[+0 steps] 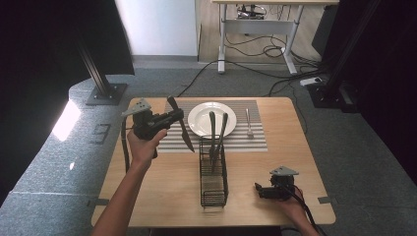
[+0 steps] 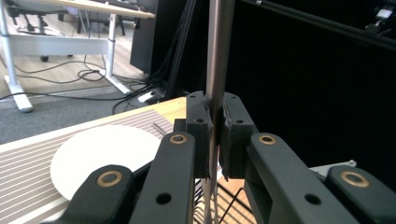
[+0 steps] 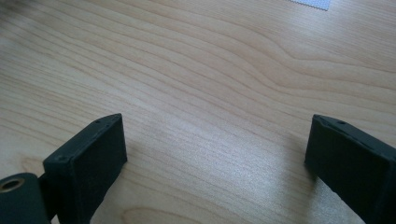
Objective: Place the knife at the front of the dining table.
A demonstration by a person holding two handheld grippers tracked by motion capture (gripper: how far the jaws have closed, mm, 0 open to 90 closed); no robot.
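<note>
Left tool (image 1: 173, 118) grips a knife (image 1: 180, 124) partway along its length, jaws clenched on the metal; in the left gripper view the knife (image 2: 218, 56) stands upright between the pads. We hold it in the air over the left part of the striped mat (image 1: 255, 140), just left of the white plate (image 1: 199, 123), handle up, blade slanting down toward the wire rack (image 1: 213, 191).

Right tool (image 1: 268, 191) rests low on the surface (image 1: 167, 191) near its right front corner, jaws spread wide with nothing between them.

Two more dark-handled pieces (image 1: 217, 133) stand in the rack's far end. A fork (image 1: 249, 123) already lies on the mat to the right of the plate.

Our reading: we are setting a place, and the knife goes down on the mat beside the plate. To do it well, we tip the knife flat and parallel to the fork, lower until the blade touches the mat, keep clear of the plate's rim, and only then let go.
</note>
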